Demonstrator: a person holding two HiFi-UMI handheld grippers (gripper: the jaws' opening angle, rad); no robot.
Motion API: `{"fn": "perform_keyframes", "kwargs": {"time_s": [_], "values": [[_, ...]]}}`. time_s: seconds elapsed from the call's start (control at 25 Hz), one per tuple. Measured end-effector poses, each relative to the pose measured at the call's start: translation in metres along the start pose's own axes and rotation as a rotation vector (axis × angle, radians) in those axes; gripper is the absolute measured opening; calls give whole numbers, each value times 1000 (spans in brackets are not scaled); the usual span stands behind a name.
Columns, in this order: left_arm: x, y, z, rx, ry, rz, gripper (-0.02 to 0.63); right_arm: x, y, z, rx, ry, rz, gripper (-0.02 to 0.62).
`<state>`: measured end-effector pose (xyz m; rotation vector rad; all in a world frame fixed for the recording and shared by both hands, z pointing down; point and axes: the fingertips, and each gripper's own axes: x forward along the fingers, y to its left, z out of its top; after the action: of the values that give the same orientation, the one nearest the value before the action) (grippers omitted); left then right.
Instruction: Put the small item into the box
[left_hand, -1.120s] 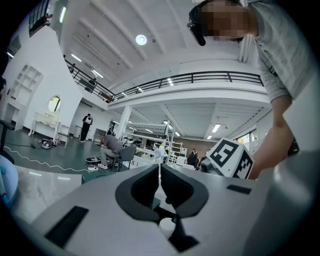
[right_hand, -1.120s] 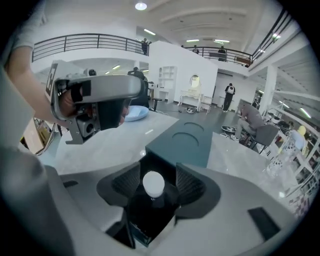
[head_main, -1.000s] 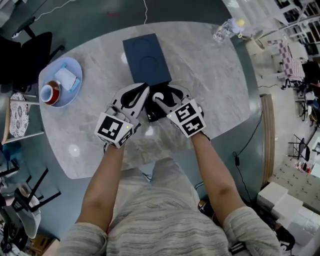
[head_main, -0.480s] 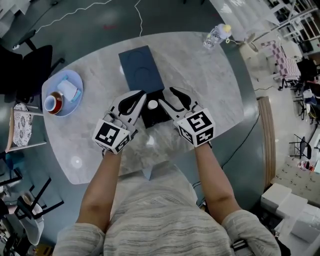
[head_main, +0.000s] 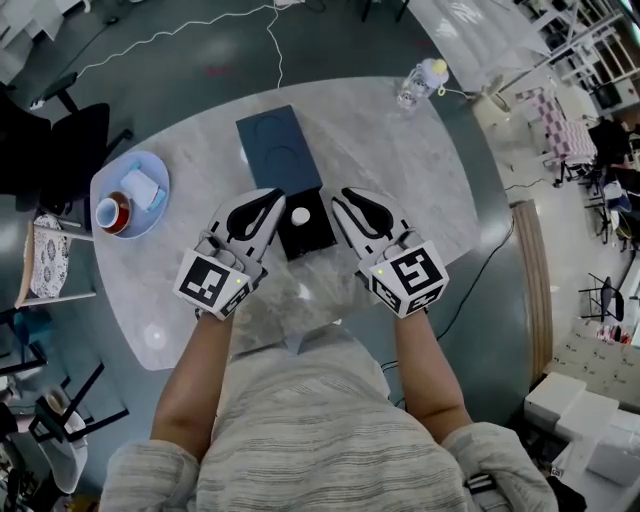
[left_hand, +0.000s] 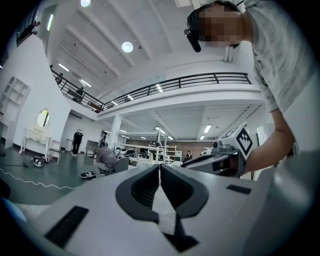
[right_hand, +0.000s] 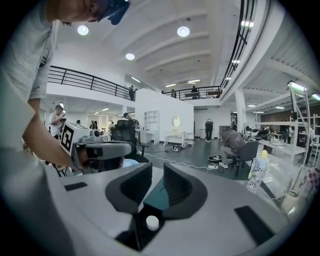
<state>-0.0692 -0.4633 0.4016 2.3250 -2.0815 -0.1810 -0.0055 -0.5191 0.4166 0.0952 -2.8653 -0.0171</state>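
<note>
Both claws are flanking the black box on the marble surface. The left claw is hanging just beside the box's left wall and the right claw just beside its right wall. Neither seems to be touching the box, as far as the head view is showing.

The small item, a white round piece, is lying inside the box toward its far left corner, free of both claws. The left claw's jaws are sitting pressed together with nothing between them. The right claw's jaws are closing with a narrow gap showing. Nothing is caught there; its own view is looking through that gap at the white piece resting below in the box.

By my reading, the placing step is looking done, with the right claw closing on air. A dark blue lid, or what is likely one, is lying flat just beyond the box's far edge. If the box is being closed next, that is calling for one claw to spread wide, reach past the box and pinch the thin lid by an edge. Otherwise both claws are only needing to lift clear without nudging the box.
</note>
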Motion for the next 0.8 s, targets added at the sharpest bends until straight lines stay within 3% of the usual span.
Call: {"fn": "perform_keyframes", "kwargs": {"time_s": [0.4, 0.8], "values": [[-9, -8, 25, 54, -23, -11, 23, -27, 13, 34, -84, -112, -11, 20], [1, -15, 52, 129, -54, -34, 23, -37, -6, 67, -94, -178, -93, 18]]}}
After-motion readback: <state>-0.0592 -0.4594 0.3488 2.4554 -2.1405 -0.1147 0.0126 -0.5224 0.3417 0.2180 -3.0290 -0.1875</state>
